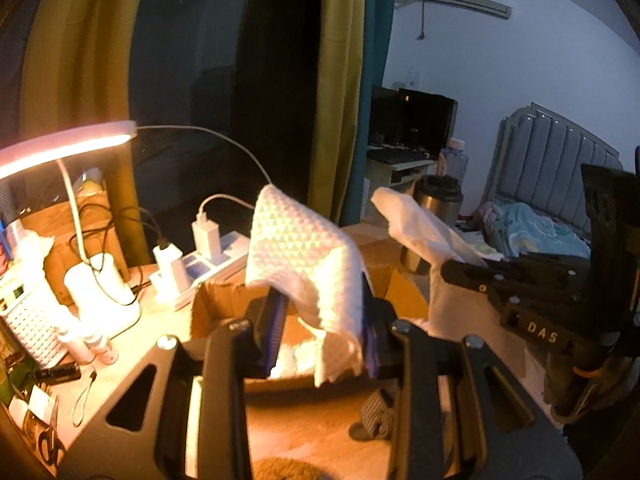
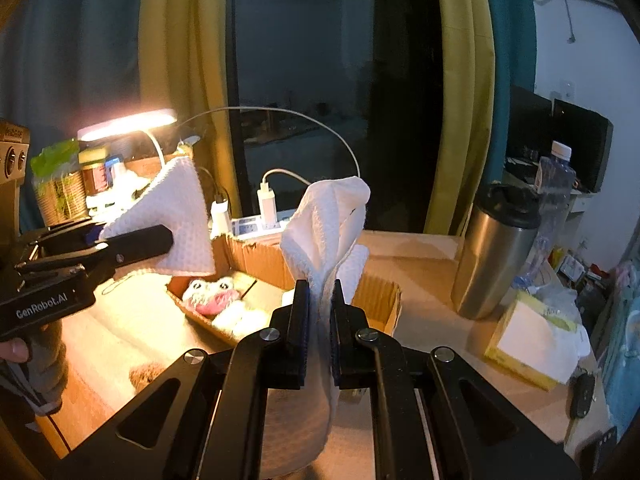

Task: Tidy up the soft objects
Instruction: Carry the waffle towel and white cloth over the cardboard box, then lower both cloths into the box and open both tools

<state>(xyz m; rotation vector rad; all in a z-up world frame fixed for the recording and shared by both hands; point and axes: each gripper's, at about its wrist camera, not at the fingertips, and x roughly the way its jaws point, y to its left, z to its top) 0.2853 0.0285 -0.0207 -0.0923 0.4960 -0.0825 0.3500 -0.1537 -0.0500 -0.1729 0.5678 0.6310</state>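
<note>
Lamplight from the desk lamp (image 2: pixel 128 122) at the far left washes over the counter (image 2: pixel 424 280), where a white waffle-weave cloth (image 2: pixel 182 216) is stretched between two tools above an open cardboard box (image 2: pixel 380 300). On the left, the left hand-held gripper (image 1: pixel 320 340) has its jaws pressed together on one corner of the cloth, which stands up in a peak above the fingers and droops back down over them; in the right-hand camera this same tool comes in from the left edge, a fingertip of the person visible under its handle. Below and between the two tools, the box holds a fluffy pink and white plush toy (image 2: pixel 212 294) lying on its floor. To the right, the right hand-held gripper (image 2: pixel 320 320) is likewise clamped on the other bunched end of the cloth, the fabric rising straight up out of the narrow gap between its fingers and trailing down beneath them. A white power strip (image 2: pixel 256 226) with chargers plugged in lies just behind the box. Farther right, well apart from the cloth, a steel tumbler (image 2: pixel 494 252) stands upright on the counter, with a clear water bottle (image 2: pixel 554 184) behind it and a yellow tissue box (image 2: pixel 528 344) in front.
</note>
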